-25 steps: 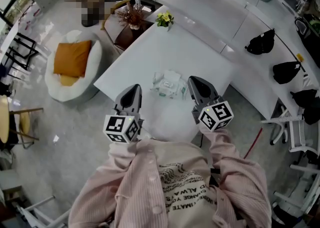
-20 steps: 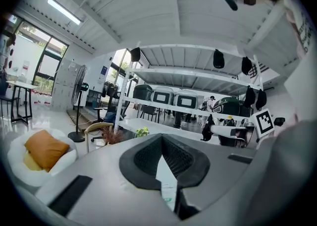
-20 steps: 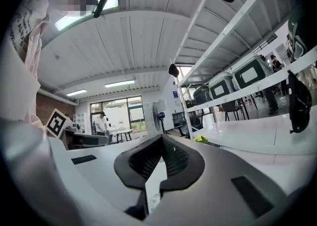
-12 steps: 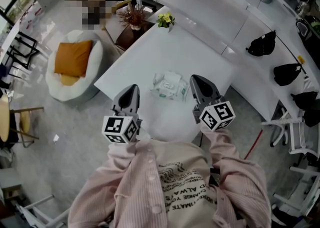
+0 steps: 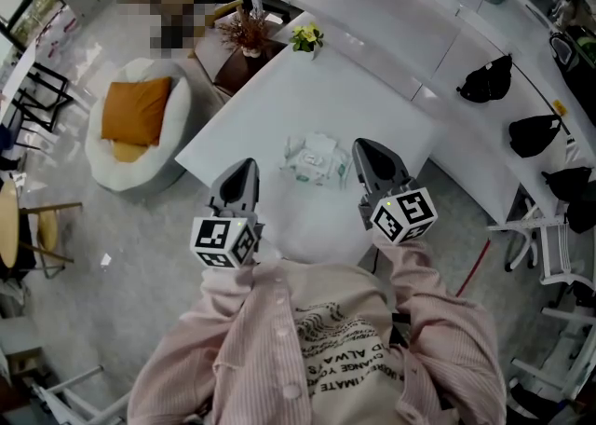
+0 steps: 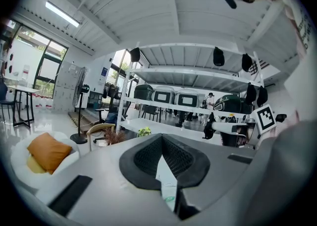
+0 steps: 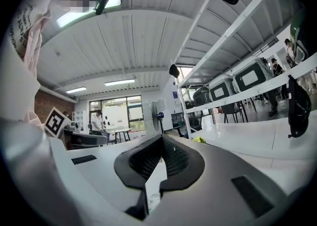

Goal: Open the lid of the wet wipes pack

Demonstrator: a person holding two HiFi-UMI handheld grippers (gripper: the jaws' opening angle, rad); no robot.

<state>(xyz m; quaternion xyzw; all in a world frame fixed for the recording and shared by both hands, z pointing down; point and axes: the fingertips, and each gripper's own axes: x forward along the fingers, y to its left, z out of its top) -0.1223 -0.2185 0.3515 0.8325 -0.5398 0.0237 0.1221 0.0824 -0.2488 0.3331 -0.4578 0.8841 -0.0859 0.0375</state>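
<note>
Beside right gripper (image 5: 366,149), wet wipes pack (image 5: 315,158)

Nothing shifts relative to wet wipes pack (image 5: 315,157), left gripper (image 5: 242,173) and right gripper (image 5: 371,157) in same flanking spots, slight camera drift only

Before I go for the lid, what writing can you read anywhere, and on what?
"ALWA", "IMATE": upside down on the person's shirt, the rest lost in folds.
Wet wipes pack: print too small to read.
Marker cubes: square codes, no words.
</note>
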